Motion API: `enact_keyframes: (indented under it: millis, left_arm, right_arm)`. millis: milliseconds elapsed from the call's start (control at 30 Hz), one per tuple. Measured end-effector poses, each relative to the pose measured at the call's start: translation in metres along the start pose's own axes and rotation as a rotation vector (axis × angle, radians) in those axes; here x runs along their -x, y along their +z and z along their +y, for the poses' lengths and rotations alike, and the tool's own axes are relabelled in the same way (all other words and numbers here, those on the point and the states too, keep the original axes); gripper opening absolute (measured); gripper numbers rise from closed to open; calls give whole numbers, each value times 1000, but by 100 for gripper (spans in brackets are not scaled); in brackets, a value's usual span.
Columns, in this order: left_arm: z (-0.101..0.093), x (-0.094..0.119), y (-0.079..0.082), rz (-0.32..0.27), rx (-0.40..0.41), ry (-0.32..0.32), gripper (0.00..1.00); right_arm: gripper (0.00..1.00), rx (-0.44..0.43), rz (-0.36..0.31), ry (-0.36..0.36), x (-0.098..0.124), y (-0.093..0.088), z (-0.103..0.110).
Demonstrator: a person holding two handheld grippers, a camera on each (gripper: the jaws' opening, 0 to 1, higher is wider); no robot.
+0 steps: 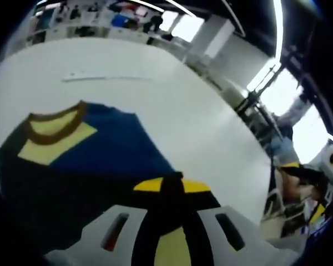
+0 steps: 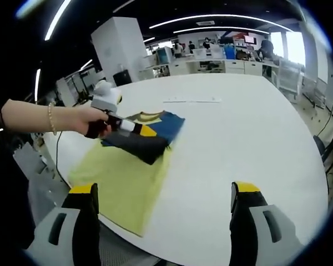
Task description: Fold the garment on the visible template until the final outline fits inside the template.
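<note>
A dark blue garment (image 1: pixel 105 149) with a brown collar (image 1: pixel 53 124) and a yellow neck patch lies on the white table (image 1: pixel 183 105). My left gripper (image 1: pixel 169 185) is shut on a dark fold of it, and the cloth runs down between the yellow-tipped jaws. In the right gripper view the garment (image 2: pixel 150 138) is a folded bundle on the far end of the yellow-green template (image 2: pixel 122 180), with the left gripper (image 2: pixel 134 127) in a person's hand at its left edge. My right gripper (image 2: pixel 164 191) hangs open over the table's near edge, apart from the cloth.
A strip of white tape (image 2: pixel 191 101) lies on the table beyond the garment. The round table's edge (image 2: pixel 299 199) curves away on the right. Office desks and chairs (image 2: pixel 222 61) stand far behind. The person's forearm (image 2: pixel 39 117) reaches in from the left.
</note>
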State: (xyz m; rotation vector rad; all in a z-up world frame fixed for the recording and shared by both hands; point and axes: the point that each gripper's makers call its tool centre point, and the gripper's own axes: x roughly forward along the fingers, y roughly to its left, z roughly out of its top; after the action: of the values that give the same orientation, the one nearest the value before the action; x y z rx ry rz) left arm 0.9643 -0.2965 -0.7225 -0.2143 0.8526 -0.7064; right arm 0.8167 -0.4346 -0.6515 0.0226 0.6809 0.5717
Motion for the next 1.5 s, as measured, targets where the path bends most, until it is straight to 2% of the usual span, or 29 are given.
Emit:
enact_keyframes:
  millis: [200, 367, 467, 667, 800, 867, 1067, 1300, 1500]
  left_arm:
    - [9, 25, 1, 13, -65, -3, 30]
    - [17, 53, 1, 13, -127, 3, 41]
    - [23, 69, -1, 11, -157, 19, 44]
    - [41, 110, -13, -13, -151, 54, 51]
    - [51, 136, -23, -27, -145, 89, 62]
    - [56, 152, -30, -31, -159, 105, 64]
    - [58, 186, -42, -52, -155, 124, 69]
    - [57, 228, -48, -113, -144, 128, 82]
    - [58, 269, -62, -144, -125, 148, 91]
  right_arm:
    - [99, 15, -4, 10, -1, 5, 5]
    - [99, 28, -9, 20, -3, 10, 10]
    - [99, 40, -4, 27, -4, 10, 14]
    - [99, 55, -1, 38, -2, 11, 21]
    - [99, 65, 1, 45, 0, 11, 27]
    - [99, 72, -1, 50, 1, 12, 30]
    - [99, 83, -3, 59, 2, 11, 39]
    - [99, 101, -5, 64, 7, 12, 45]
    - [99, 106, -6, 61, 12, 9, 49]
